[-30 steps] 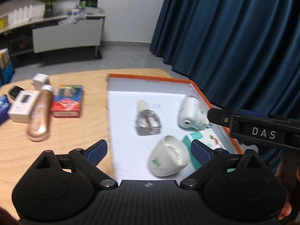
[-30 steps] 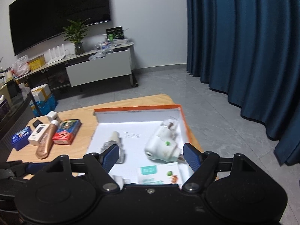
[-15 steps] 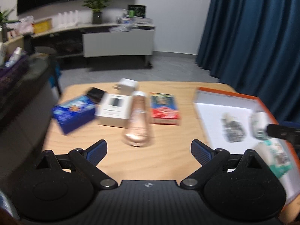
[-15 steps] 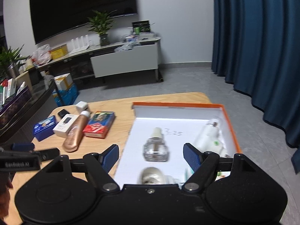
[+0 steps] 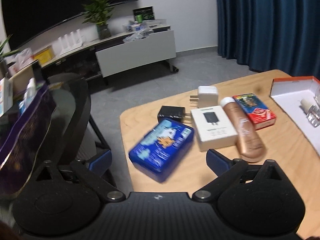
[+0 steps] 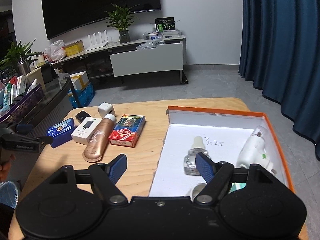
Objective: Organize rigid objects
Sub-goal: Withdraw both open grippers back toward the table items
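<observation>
The left gripper (image 5: 159, 157) swings from the tray (image 6: 218, 113) over to the blurred blue box (image 5: 162, 149) at the table (image 5: 280, 148) corner, jaws just widening, empty. Right gripper (image 6: 161, 167) gapes empty, hiding tray items.

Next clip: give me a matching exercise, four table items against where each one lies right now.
Items:
1. blue rectangular tin
2. bronze tube with white cap
3. clear glass bottle with white neck
4. white plug adapter cube

Places:
A. inside the orange-rimmed white box
B. between the white charger carton and the red card pack
C. far edge of the cluster, beyond the carton
D. leftmost of the cluster, near the table's left edge

Pairs: 1-D, 2-B, 3-A, 4-C
</observation>
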### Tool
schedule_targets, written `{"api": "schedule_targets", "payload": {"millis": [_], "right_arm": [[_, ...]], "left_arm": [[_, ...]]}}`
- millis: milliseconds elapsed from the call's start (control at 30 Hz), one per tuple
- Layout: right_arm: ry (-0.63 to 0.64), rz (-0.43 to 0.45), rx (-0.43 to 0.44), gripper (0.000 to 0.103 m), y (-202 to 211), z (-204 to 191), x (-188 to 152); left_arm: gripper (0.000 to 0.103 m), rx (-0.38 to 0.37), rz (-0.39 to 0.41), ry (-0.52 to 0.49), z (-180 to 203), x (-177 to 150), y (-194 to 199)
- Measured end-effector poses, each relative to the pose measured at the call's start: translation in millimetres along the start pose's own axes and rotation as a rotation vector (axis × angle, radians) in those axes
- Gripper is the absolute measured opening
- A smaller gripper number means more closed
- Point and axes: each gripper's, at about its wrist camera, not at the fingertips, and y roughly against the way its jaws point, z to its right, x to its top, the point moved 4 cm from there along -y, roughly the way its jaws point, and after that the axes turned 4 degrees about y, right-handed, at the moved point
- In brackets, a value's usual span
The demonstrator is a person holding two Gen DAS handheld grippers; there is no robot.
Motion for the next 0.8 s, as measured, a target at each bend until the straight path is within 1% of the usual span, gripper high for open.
{"api": "schedule_targets", "payload": {"millis": [67,167,367,433,467,533,567,667,800], "right_arm": [[0.006,-0.001,0.0,0.089,-3,-3,1],[0.005,-0.008,0.002,0.089,-10,-7,5],[-0.007,-0.03,0.009,0.089,-25,-14,10],[0.002,-0.035,0.013,0.089,-31,-18,12],[0.007,-0.037,0.016,0.089,-34,-21,13],[0.015,-0.045,0.026,0.089,-43,-26,17],[0.015,-0.052,0.037,0.089,-48,-29,19],[0.012,-0.061,0.062,0.089,-67,-39,27],[-0.015,-0.098,0.088,0.089,-101,-51,37]], "left_arm": [[0.103,-0.039,-0.008,-0.026,-5,2,-12],[0.103,-0.078,-0.013,-0.064,-8,4,-31],[0.103,-0.123,-0.042,-0.083,-7,5,-65],[0.094,-0.153,-0.044,-0.069,-6,4,-69],[0.083,-0.176,-0.052,-0.055,-5,3,-70],[0.073,-0.206,-0.057,-0.034,-4,0,-68],[0.065,-0.222,-0.06,-0.019,-4,0,-66],[0.064,-0.184,-0.069,0.014,-3,-4,-59],[0.063,-0.109,-0.076,0.1,-6,-12,-45]]}}
